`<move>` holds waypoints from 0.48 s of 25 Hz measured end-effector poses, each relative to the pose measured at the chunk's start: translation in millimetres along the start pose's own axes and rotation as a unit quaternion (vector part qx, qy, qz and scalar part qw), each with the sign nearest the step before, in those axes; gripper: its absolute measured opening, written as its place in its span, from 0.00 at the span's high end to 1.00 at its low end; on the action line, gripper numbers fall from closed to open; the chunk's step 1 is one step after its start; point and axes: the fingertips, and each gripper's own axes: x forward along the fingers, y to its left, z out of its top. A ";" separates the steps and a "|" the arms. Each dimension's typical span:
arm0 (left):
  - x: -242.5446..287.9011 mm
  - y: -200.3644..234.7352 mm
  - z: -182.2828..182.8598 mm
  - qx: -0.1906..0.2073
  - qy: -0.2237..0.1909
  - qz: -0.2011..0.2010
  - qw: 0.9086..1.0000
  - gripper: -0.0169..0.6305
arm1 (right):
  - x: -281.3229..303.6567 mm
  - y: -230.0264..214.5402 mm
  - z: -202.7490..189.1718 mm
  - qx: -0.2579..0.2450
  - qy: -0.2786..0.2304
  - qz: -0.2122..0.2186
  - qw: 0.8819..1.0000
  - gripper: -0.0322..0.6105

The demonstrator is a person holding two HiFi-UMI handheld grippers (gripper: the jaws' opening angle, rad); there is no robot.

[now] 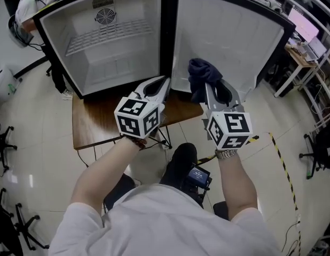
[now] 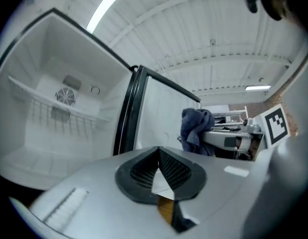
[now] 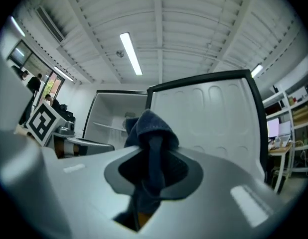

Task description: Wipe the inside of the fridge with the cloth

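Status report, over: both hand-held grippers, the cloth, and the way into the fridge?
Left hand-held gripper shut, empty. Right hand-held gripper shut on cloth, in front of fridge. Door open, no obstacle seen.

1. The fridge (image 1: pixel 117 63) is white inside, with a black edge all round it.
2. The wire shelf (image 1: pixel 109 36) in it is white too.
3. The fridge door (image 1: pixel 229 41) is white on its inner side, with a black rim.
4. The cloth (image 1: pixel 201 76) is dark blue.
5. The left gripper (image 1: pixel 164 81) and the right gripper (image 1: pixel 217 92) are silver-grey.
6. Their pads (image 2: pixel 176 171) are black with tiny ridges.
7. The left cube (image 1: pixel 137 116) and the right cube (image 1: pixel 229 129) are white with black square patterns.
8. The surface (image 1: pixel 101 121) is brown wood.
9. The floor (image 1: pixel 37 132) is pale cream and shiny.
10. The tape (image 1: pixel 280 159) on the floor has yellow and black stripes.
11. The person's shirt (image 1: pixel 165 223) is white.
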 end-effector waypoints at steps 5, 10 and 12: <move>-55.1 2.9 37.2 0.074 -0.057 0.046 0.995 0.97 | -2.1 46.8 13.0 0.011 -0.022 0.055 0.998 0.86; -106.5 18.5 49.6 0.106 -0.071 0.093 0.987 0.97 | 3.9 101.9 19.5 0.016 -0.029 0.115 0.993 0.85; -125.0 23.9 51.3 0.110 -0.073 0.110 0.985 0.97 | 5.2 124.0 20.7 0.019 -0.028 0.134 0.990 0.85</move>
